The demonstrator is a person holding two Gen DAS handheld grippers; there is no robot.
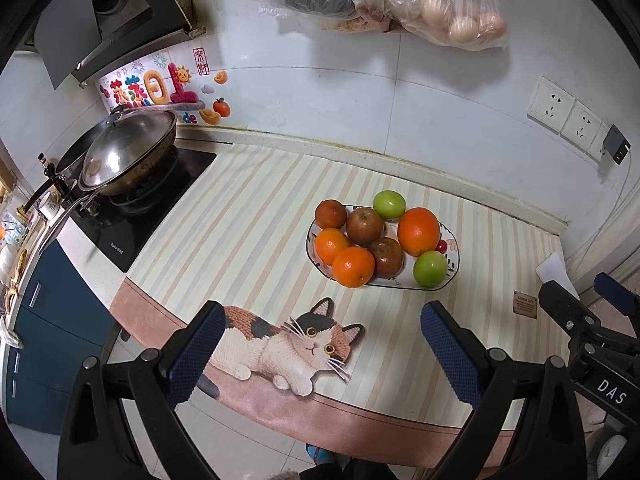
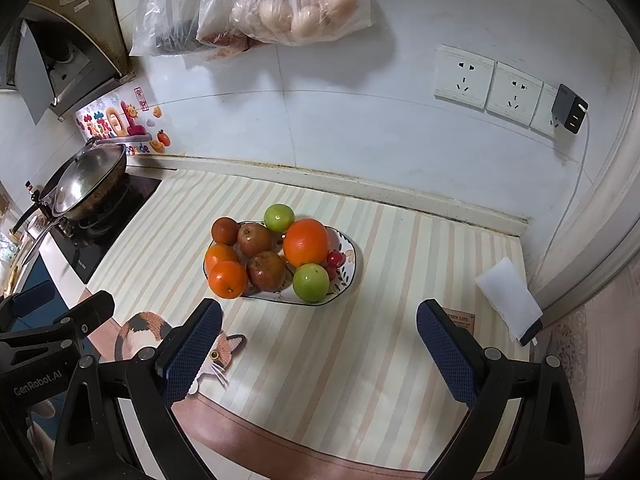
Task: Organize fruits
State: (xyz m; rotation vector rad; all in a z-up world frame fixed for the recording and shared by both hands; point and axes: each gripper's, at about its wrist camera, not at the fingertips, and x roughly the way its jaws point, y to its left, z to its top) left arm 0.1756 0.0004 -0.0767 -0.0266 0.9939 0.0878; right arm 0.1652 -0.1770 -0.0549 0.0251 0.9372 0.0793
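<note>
A white patterned plate (image 1: pixel 450 278) (image 2: pixel 352 276) sits mid-counter on a striped mat. It holds oranges (image 1: pixel 418 231) (image 2: pixel 306 241), dark red apples (image 1: pixel 364 226) (image 2: pixel 265 271), two green fruits (image 1: pixel 430 268) (image 2: pixel 311 282) and small red cherries (image 2: pixel 334 258). One green fruit (image 1: pixel 389 204) (image 2: pixel 279 217) and one dark fruit (image 1: pixel 330 213) (image 2: pixel 225 230) rest at the plate's far rim. My left gripper (image 1: pixel 320 322) is open and empty, near the mat's front edge. My right gripper (image 2: pixel 318 320) is open and empty, just short of the plate.
A wok with a lid (image 1: pixel 120 156) (image 2: pixel 82 184) sits on the stove at left. Plastic bags with eggs (image 1: pixel 452 12) (image 2: pixel 304 12) hang on the wall. Wall sockets with a charger (image 1: pixel 616 144) (image 2: pixel 568 110) are at right. A white paper (image 2: pixel 508 296) lies at the mat's right edge.
</note>
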